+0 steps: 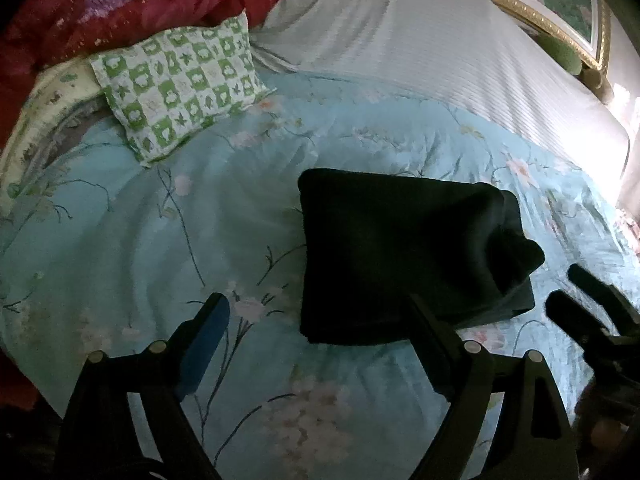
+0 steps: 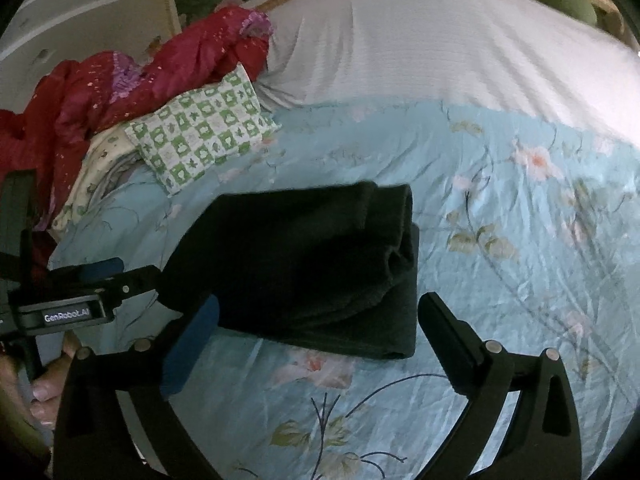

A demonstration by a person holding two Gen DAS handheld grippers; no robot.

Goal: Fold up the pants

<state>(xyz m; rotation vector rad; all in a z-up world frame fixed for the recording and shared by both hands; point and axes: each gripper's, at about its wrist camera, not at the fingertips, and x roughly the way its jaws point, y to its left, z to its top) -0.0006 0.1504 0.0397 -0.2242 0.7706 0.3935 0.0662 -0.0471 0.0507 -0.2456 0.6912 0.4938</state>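
The dark pants (image 1: 404, 256) lie folded into a thick rectangular bundle on the light blue floral bedspread (image 1: 160, 240). They also show in the right wrist view (image 2: 304, 264), with the rolled fold on their right side. My left gripper (image 1: 320, 312) is open and empty, just short of the bundle's near edge. My right gripper (image 2: 320, 312) is open and empty, its jaws on either side of the bundle's near edge, hovering close. The right gripper shows at the right edge of the left wrist view (image 1: 584, 300), and the left gripper shows at the left of the right wrist view (image 2: 96, 284).
A green-and-white checked pillow (image 1: 180, 84) lies at the back left, with a red quilt (image 1: 140, 4) heaped behind it. A white striped sheet (image 1: 440, 52) covers the far half of the bed, up to a gold-trimmed headboard (image 1: 520, 4).
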